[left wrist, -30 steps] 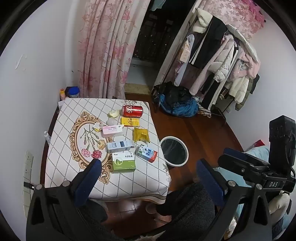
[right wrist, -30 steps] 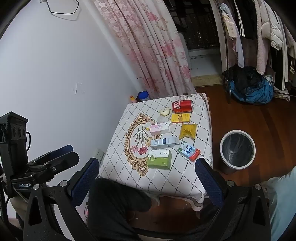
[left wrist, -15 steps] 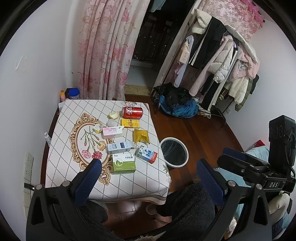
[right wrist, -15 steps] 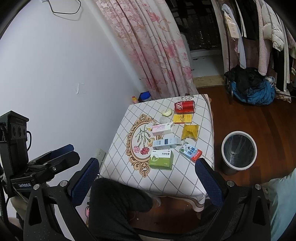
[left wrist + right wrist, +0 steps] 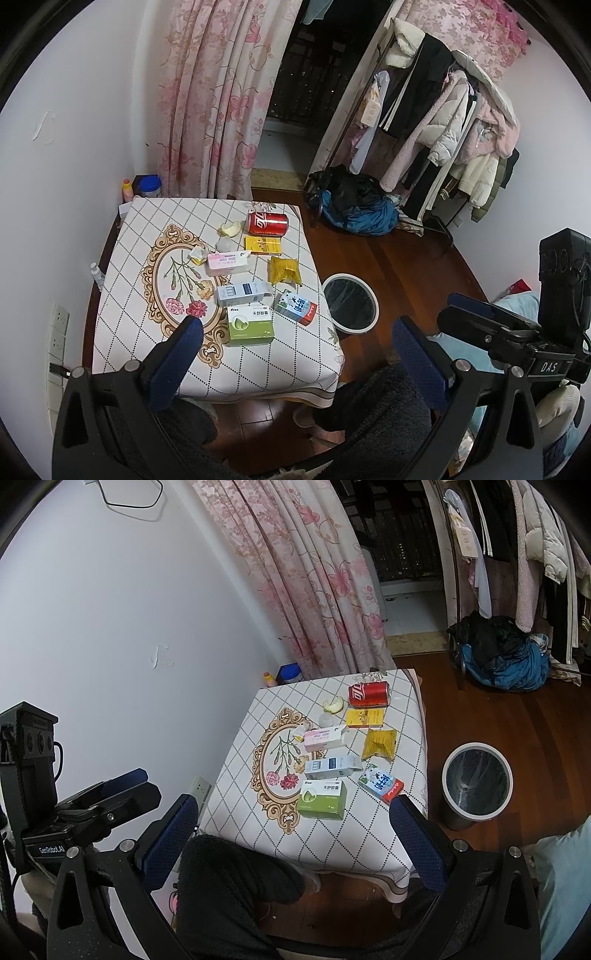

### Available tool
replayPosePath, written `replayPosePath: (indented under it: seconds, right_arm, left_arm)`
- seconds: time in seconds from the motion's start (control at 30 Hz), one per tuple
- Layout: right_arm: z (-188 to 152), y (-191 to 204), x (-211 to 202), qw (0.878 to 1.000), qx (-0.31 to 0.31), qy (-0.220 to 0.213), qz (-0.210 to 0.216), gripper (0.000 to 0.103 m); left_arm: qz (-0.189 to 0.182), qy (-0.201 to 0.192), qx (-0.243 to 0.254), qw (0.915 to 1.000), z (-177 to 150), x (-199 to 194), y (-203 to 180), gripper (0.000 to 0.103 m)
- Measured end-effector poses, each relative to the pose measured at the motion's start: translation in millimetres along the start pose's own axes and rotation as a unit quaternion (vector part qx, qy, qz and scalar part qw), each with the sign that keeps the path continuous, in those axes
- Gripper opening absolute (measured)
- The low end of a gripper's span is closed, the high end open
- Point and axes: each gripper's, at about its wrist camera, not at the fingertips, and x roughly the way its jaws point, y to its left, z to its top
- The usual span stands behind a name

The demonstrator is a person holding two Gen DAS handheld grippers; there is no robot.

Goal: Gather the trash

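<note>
Two grippers, left gripper (image 5: 297, 339) and right gripper (image 5: 295, 818), held wide apart and empty above the littered table (image 5: 147, 221); bin (image 5: 476, 781) beside it.

Home bedroom, pink floral curtain (image 5: 218, 96), loaded clothes rack (image 5: 436, 122), wooden floor (image 5: 517, 716), small cloth-covered table (image 5: 155, 221)

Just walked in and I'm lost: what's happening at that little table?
A seated person holds two black two-finger grippers, the left gripper and the right gripper, both open and empty above the table edge. Litter lies on the white diamond-patterned tablecloth: a red soda can on its side, a green box and other cartons. The round white-rimmed bin stands on the floor beside the table.
</note>
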Motion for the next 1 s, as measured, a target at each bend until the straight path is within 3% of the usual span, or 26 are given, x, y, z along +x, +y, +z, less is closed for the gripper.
replayPosePath:
  seconds: [1.0]
  right_arm:
    - [0.3, 0.4, 0.6, 1.000, 0.000, -0.002, -0.002, 0.103]
  left_arm:
    - [0.003, -0.002, 0.002, 1.0000, -1.9, 0.6, 4.6, 0.103]
